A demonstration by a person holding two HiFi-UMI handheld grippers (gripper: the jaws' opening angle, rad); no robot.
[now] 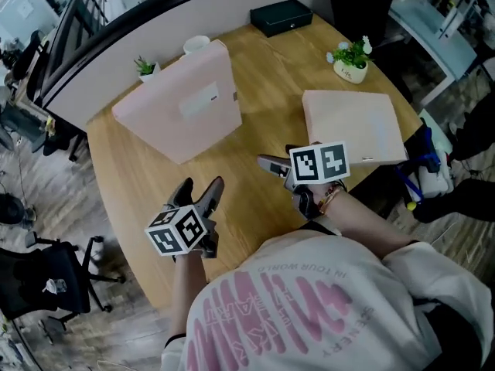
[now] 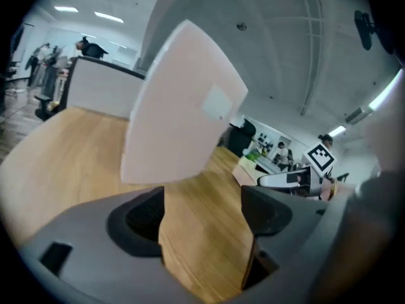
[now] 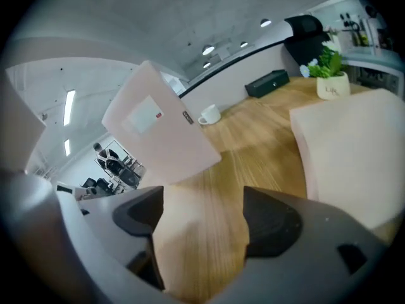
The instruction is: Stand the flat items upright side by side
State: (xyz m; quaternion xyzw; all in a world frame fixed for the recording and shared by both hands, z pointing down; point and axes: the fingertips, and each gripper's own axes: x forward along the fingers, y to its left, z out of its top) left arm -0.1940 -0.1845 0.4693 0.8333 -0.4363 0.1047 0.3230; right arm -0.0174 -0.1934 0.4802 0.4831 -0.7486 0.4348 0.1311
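A pink folder (image 1: 182, 107) with a white label stands on its edge on the far left part of the wooden table (image 1: 255, 199); it also fills the middle of the left gripper view (image 2: 183, 106) and shows in the right gripper view (image 3: 158, 128). A second pink folder (image 1: 352, 126) lies flat at the right, near the table's edge (image 3: 351, 151). My left gripper (image 1: 199, 192) is open and empty (image 2: 202, 214), short of the standing folder. My right gripper (image 1: 278, 159) is open and empty too (image 3: 202, 220), just left of the flat folder.
A black box (image 1: 281, 16) sits at the far edge. A potted plant (image 1: 352, 60) stands behind the flat folder. A white cup (image 1: 196, 45) and a small plant (image 1: 145, 68) sit behind the standing folder. An office chair (image 1: 54, 280) is on the floor at left.
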